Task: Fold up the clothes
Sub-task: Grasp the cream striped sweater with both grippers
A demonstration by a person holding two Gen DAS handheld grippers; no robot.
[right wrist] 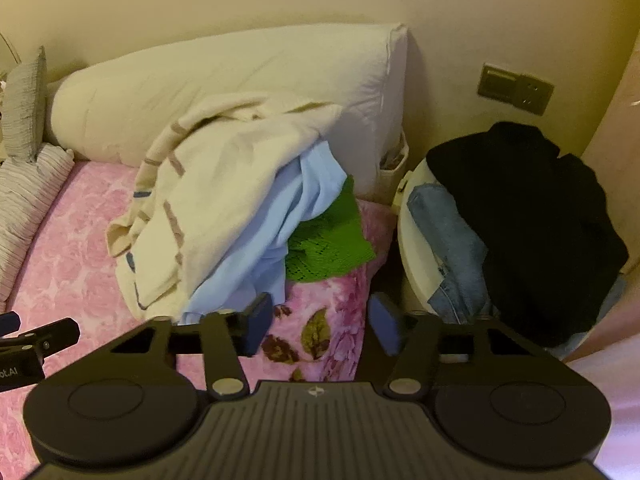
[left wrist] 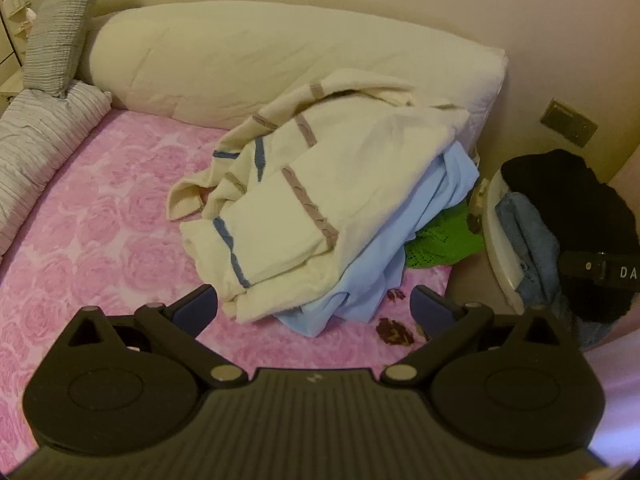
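Three loose garments — a cream knit sweater with blue and taupe stripes (left wrist: 304,184), a pale blue shirt (left wrist: 380,264), a green knit (left wrist: 444,240) — lie heaped on the pink rose-print bed's (left wrist: 100,240) far right, both grippers (left wrist: 316,312) (right wrist: 318,326) wide-jawed and empty, so any grasp is best taken at the topmost sweater's near hem.

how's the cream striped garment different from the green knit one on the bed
The cream striped garment lies on top of the pile, mostly exposed; the green knit is mostly buried, only a corner showing. Cream has grey and blue stripes; green is plain with an open weave. Both are unfolded, touching the light blue cloth.
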